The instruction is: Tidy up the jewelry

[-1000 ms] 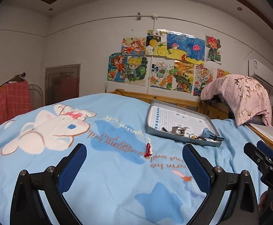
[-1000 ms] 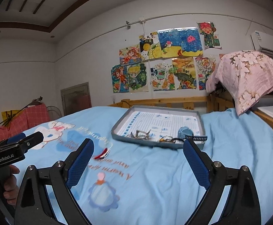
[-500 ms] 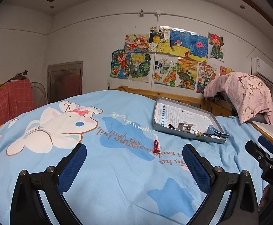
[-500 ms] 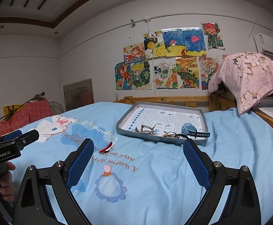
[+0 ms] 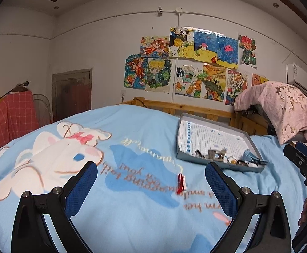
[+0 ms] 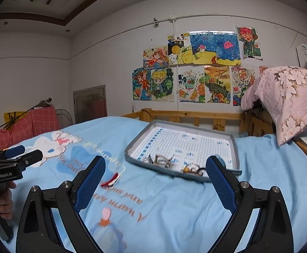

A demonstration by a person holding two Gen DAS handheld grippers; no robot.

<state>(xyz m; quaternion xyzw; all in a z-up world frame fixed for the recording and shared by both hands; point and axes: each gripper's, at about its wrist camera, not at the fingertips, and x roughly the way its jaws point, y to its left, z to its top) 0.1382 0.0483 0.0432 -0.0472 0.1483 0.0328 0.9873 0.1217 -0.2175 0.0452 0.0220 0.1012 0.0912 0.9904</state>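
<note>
A shallow grey tray [image 5: 182, 126] [image 6: 132, 145] with a gridded white lining lies on the blue bedspread, right of centre. Several small jewelry pieces lie along its near edge: metal clips [image 5: 214, 154] [image 6: 160, 160], a blue watch [image 5: 251, 158] and a gold bead piece [image 6: 187, 169]. A red and white string trinket [image 5: 181, 182] [image 6: 111, 180] lies loose on the bedspread in front of the tray. My left gripper [image 5: 151, 187] hovers open above the bed, short of the trinket. My right gripper [image 6: 155, 181] is open too, with the tray's near edge between its fingers in view.
A wooden bed rail [image 6: 195, 116] runs behind the tray. A pink floral cloth [image 5: 279, 105] [image 6: 290, 99] drapes over something at the right. A red checked cloth [image 5: 8, 116] covers furniture at the left. Each view shows the other gripper, held in a hand [image 6: 5, 206], at its edge.
Both grippers have moved forward and tilted, so the tray and the red trinket appear closer and shifted right. Both stay open with nothing held.
</note>
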